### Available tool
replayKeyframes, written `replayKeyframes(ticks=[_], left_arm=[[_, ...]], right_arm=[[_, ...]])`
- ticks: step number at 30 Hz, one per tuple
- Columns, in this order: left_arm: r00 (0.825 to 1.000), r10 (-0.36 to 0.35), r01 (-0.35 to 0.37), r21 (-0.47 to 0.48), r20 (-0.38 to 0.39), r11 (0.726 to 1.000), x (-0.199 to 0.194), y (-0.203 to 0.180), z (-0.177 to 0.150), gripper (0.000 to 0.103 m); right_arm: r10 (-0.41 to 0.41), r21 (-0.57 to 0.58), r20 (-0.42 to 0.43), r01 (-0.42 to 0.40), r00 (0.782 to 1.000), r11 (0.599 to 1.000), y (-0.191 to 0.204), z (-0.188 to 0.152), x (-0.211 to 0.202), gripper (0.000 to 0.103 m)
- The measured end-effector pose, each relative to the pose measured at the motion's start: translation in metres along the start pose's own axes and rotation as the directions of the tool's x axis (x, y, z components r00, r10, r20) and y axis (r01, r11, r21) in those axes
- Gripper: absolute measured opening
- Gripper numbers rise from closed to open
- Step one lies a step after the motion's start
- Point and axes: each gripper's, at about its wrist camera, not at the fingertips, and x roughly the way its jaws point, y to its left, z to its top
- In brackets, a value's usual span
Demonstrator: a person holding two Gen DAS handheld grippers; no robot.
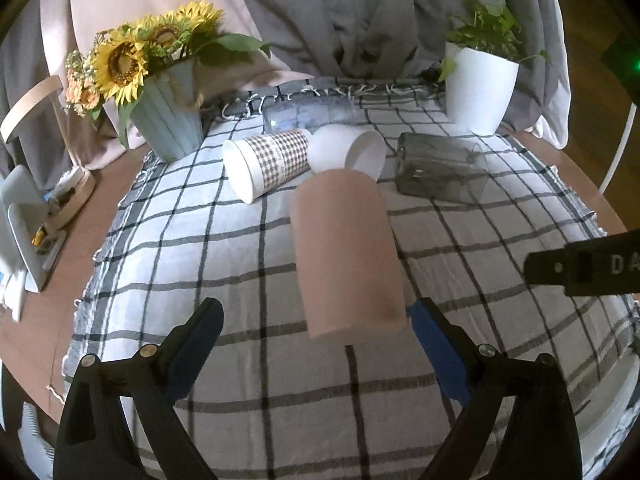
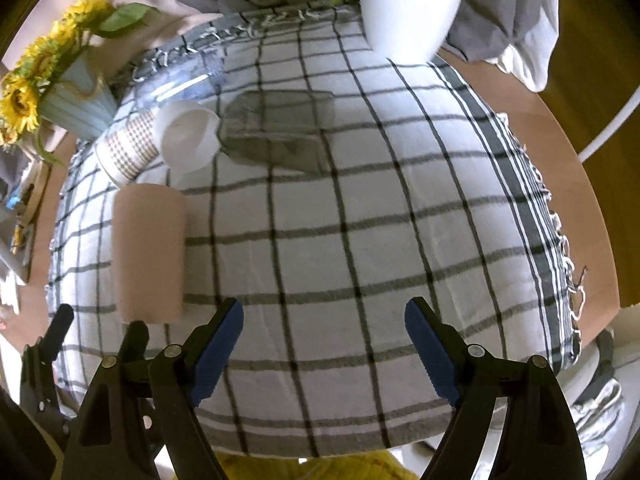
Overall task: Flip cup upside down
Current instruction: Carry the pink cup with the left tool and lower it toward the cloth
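A pink cup (image 1: 346,252) lies on its side on the checked cloth (image 1: 224,248), its flat base toward me. My left gripper (image 1: 316,316) is open, its blue-padded fingers either side of the cup's near end, not touching. Behind it lie a gingham paper cup (image 1: 266,162), a white cup (image 1: 348,152), a clear glass (image 1: 308,114) and a grey glass container (image 1: 438,168). In the right wrist view the pink cup (image 2: 149,252) lies at the left. My right gripper (image 2: 324,312) is open and empty over bare cloth (image 2: 360,240).
A sunflower vase (image 1: 166,120) stands at the back left and a white plant pot (image 1: 478,88) at the back right. Clutter sits on the wooden table (image 1: 48,320) left of the cloth. The right gripper's body (image 1: 584,266) shows at the right edge.
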Motion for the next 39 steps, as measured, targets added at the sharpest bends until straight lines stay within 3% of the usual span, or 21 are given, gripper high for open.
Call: replayKeyframes(ticks=[7, 14, 22, 34, 39], left_arm=[[1.0, 0.01, -0.009, -0.023, 0.003, 1.0, 0.022, -0.012, -0.008, 0.09], [1.0, 0.013, -0.013, -0.009, 0.003, 1.0, 0.031, -0.022, -0.009, 0.064], [1.0, 0.0, 0.0, 0.01, -0.011, 1.0, 0.019, -0.021, -0.002, 0.064], [0.996, 0.012, -0.014, 0.024, 0.093, 1.0, -0.016, -0.012, 0.033, 0.062], [0.997, -0.002, 0.003, -0.006, 0.073, 1.0, -0.008, -0.007, 0.048, 0.059]], right_arm=[[-0.04, -0.007, -0.052, 0.039, 0.998, 0.999, -0.007, -0.004, 0.013, 0.083], [-0.054, -0.018, -0.071, 0.053, 0.996, 0.998, -0.01, -0.005, 0.018, 0.083], [-0.04, -0.022, -0.061, 0.039, 0.997, 0.999, -0.009, -0.004, 0.018, 0.083], [0.016, -0.032, 0.023, -0.015, 1.0, 0.999, 0.0, 0.012, -0.004, 0.083], [0.034, -0.013, 0.039, -0.034, 0.999, 0.999, 0.0, 0.018, -0.007, 0.083]])
